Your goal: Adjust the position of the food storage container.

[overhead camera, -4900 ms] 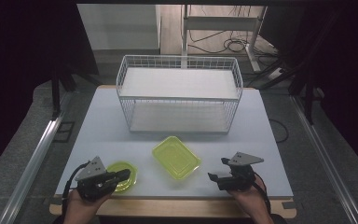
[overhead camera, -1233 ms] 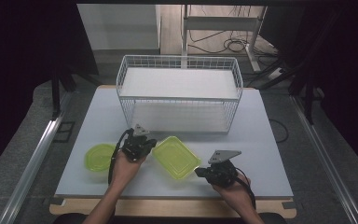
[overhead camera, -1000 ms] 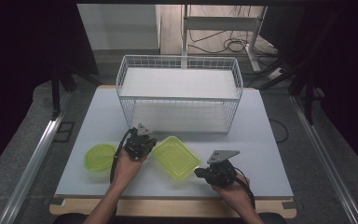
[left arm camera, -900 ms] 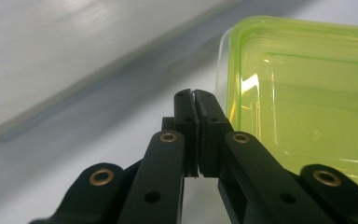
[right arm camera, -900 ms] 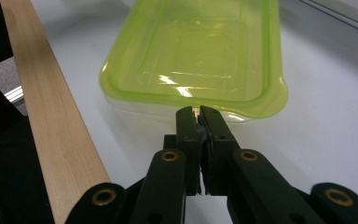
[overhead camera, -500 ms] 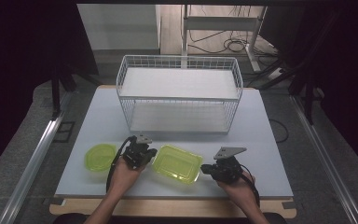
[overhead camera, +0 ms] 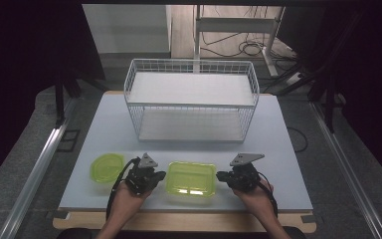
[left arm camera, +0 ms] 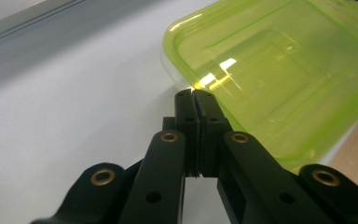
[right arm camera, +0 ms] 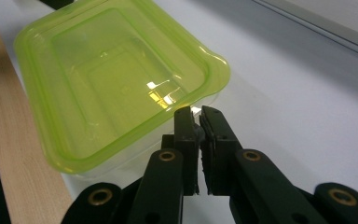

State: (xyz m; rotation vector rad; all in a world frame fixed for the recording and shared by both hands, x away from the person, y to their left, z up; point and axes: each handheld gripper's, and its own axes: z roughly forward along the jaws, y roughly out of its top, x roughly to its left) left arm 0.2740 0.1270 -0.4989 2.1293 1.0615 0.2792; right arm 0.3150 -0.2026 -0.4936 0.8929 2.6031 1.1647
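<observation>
Near the counter's (overhead camera: 288, 149) front edge: rectangular green container (overhead camera: 191, 178), flanked by left gripper (overhead camera: 160, 176) and right gripper (overhead camera: 222, 176), fingers of both pressed shut, gripping nothing, tips at its rim. Step apparently squaring it up; next, likely opening fingers for a rim grasp.

The rectangular green container (overhead camera: 191, 178) has slid nearer the table edge and turned square, both claws flanking it.
</observation>
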